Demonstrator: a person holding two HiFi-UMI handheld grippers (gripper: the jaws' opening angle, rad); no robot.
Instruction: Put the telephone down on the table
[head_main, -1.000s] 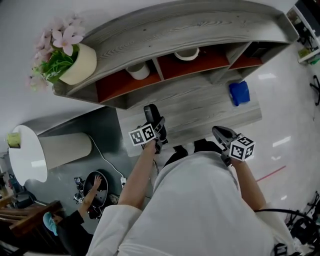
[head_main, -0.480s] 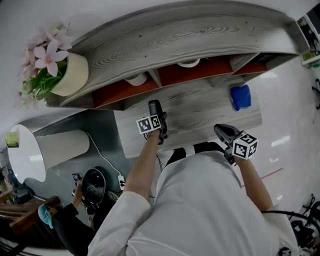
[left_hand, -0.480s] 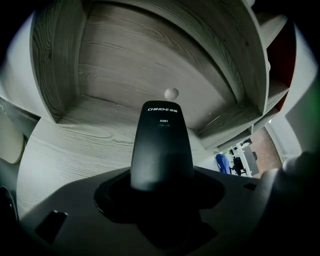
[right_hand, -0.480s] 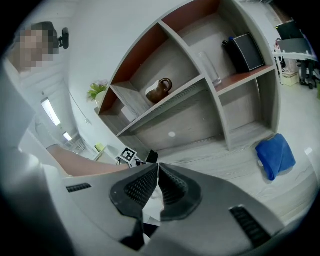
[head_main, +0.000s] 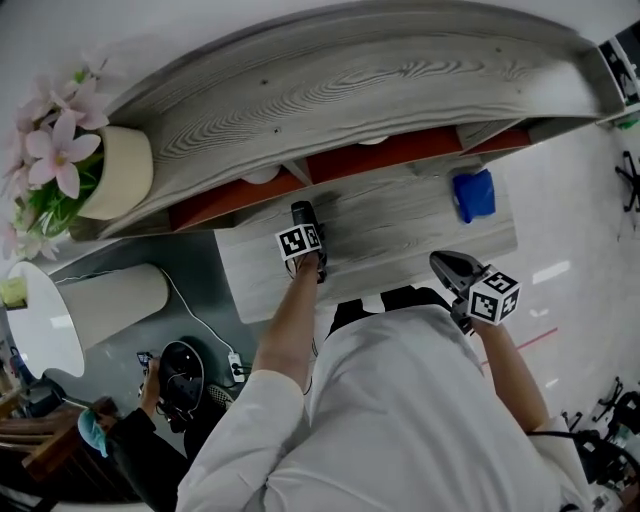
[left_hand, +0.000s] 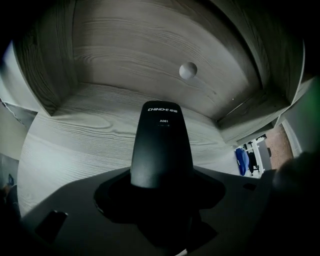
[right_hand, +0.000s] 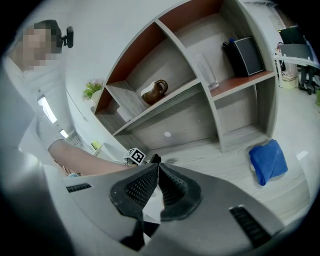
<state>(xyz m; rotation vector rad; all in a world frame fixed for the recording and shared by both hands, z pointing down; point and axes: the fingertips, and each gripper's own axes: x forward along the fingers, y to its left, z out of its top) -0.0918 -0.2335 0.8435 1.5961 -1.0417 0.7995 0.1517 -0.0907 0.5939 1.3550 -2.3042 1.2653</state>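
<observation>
The telephone is a black handset with small white print near its tip. My left gripper is shut on its lower end, and it sticks out ahead over the grey wooden table. In the head view the left gripper holds the telephone above the table's left part, close to the shelf unit. I cannot tell whether the handset touches the wood. My right gripper hangs at the table's near edge; in its own view the right gripper is shut with nothing in it.
A blue cloth lies on the table's right end. The grey shelf unit with red-backed compartments rises behind the table. A cream pot of pink flowers stands on its left end. A person crouches on the floor at lower left.
My left gripper has carried the telephone forward over the table toward the shelf unit. The right gripper has stayed at the near edge.
</observation>
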